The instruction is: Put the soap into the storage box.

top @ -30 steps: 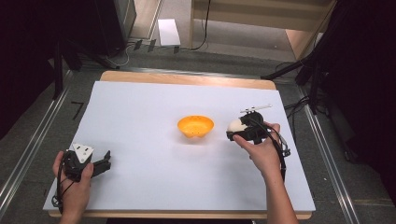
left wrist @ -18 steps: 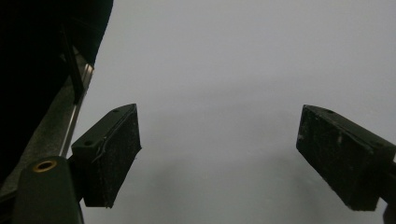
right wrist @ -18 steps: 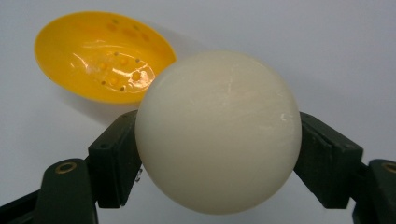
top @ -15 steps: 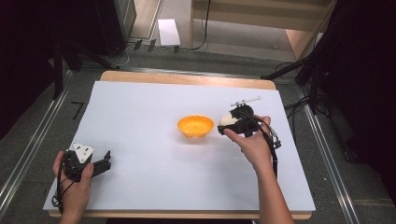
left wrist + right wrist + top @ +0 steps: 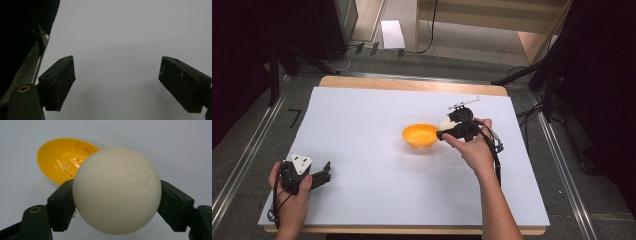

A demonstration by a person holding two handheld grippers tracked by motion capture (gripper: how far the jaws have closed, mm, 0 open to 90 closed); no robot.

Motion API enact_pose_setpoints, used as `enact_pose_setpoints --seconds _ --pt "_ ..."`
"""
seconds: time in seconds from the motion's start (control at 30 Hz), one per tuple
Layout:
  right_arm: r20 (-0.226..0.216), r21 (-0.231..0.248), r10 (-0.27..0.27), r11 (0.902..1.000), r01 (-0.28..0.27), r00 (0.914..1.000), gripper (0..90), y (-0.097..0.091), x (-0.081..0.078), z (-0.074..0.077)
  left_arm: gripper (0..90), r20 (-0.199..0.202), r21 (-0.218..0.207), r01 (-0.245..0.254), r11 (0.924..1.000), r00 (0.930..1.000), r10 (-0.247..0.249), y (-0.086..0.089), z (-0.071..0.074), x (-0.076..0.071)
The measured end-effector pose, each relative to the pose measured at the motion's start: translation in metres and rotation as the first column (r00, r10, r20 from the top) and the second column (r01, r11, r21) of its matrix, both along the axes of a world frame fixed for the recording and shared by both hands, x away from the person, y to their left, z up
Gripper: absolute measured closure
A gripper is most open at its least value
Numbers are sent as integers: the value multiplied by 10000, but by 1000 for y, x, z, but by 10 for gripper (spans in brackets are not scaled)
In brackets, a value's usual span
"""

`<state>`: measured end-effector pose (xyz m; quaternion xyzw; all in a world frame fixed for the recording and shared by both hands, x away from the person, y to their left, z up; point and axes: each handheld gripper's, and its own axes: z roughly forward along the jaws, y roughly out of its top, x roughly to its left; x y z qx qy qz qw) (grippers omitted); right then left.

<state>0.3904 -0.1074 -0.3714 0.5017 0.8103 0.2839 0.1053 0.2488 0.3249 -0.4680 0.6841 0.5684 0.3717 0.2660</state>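
An orange bowl (image 5: 419, 135) sits near the middle of the white table; its inside shows as the orange bowl (image 5: 60, 161) in the right gripper view. My right gripper (image 5: 443, 130) is shut on a cream-white ball (image 5: 117, 190) and hovers at the bowl's right rim, where the ball (image 5: 445, 123) peeks out above the jaws. Far off at the table's near left corner, my left gripper (image 5: 326, 172) rests in the person's hand. In the left gripper view the left gripper (image 5: 117, 86) stands wide open over bare white surface.
The white sheet (image 5: 362, 115) covers a wooden table with a strip of wood at the far edge. Metal rails (image 5: 247, 155) run along both sides. A cable trails from the right gripper down along the forearm (image 5: 494, 190). Dark stands and floor lie beyond the table.
My right gripper has carried the ball leftward, from well right of the bowl up to its right rim. The left gripper has stayed in place.
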Motion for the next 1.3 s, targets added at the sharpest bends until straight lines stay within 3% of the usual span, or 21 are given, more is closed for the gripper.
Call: enact_pose_setpoints --seconds 0.63,1.3 --pt "-82 27 337 9994 -337 9994 239 28 10 0 142 31 -10 14 10000 10000 -14 0 0 0" --pt "-544 88 465 9989 -461 9974 239 53 20 -19 142 69 -91 5 10000 10000 -5 1 0 -1"
